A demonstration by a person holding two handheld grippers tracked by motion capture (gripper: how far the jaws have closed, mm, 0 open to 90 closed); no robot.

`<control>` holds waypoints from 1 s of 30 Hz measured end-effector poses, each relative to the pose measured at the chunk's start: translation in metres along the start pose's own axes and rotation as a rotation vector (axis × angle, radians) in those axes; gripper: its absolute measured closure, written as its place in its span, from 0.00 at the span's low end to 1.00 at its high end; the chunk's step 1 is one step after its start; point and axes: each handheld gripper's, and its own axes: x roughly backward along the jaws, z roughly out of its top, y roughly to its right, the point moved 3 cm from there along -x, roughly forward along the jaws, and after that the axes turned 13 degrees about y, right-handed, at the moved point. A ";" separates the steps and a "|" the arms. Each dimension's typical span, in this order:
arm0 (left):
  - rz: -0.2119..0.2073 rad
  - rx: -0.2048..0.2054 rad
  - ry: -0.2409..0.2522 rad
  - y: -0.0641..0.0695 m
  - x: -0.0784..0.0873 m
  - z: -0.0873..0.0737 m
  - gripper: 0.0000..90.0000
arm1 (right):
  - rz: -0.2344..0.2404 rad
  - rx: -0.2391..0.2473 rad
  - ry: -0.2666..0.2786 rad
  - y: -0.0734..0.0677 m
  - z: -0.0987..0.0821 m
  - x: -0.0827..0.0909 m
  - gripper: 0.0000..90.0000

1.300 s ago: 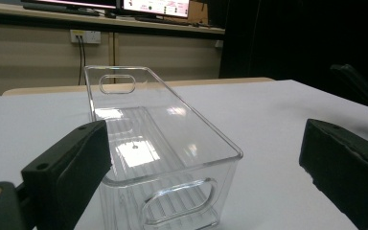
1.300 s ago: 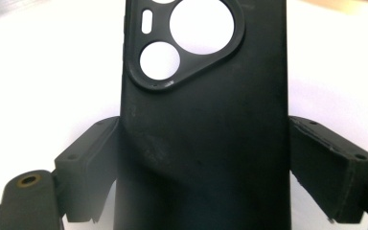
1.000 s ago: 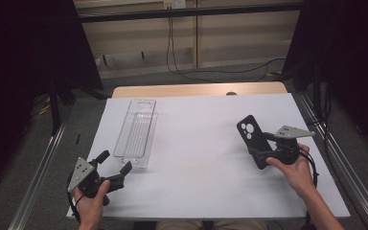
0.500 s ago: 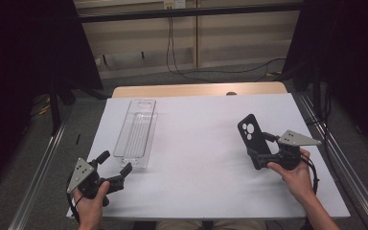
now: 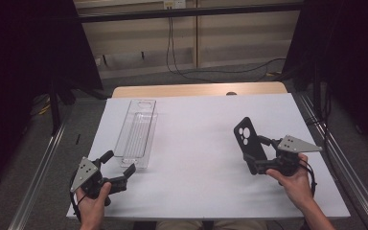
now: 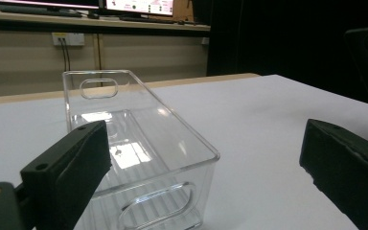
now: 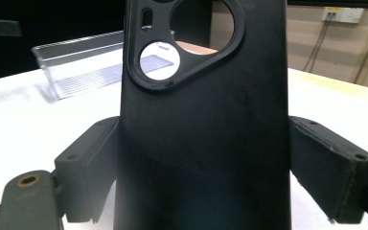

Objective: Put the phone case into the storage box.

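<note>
- The right gripper [image 5: 255,154] is pinching a black phone case [image 5: 247,139] by its lower end, both jaws pressing on its sides, as the right gripper view is showing up close [image 7: 201,120].
- The case is standing raised above the white table [image 5: 196,129], over the right half and nearer the front edge, its camera cut-outs pointing up and away from the hand.
- The left gripper [image 5: 122,170] is resting near the front left corner with its jaws spread wide and nothing between them; its own view is looking between them at the clear plastic bin [image 6: 139,158].
- The bin [image 5: 136,132] is lying lengthwise along the left side, reaching toward the far edge, and appears to be holding nothing.
- Judging by this, the pick-up is done; carrying the case across and setting it into the bin is probably what is left.
</note>
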 end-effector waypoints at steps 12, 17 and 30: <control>-0.081 0.038 -0.028 0.007 -0.005 0.002 0.04 | 0.074 0.000 0.001 -0.019 -0.004 -0.008 0.16; -0.120 0.037 -0.048 0.010 -0.008 0.003 0.03 | 0.093 -0.010 0.001 -0.026 -0.005 -0.012 0.15; -0.217 0.042 -0.116 0.030 -0.022 0.002 0.05 | 0.150 -0.012 -0.002 -0.038 -0.006 -0.022 0.15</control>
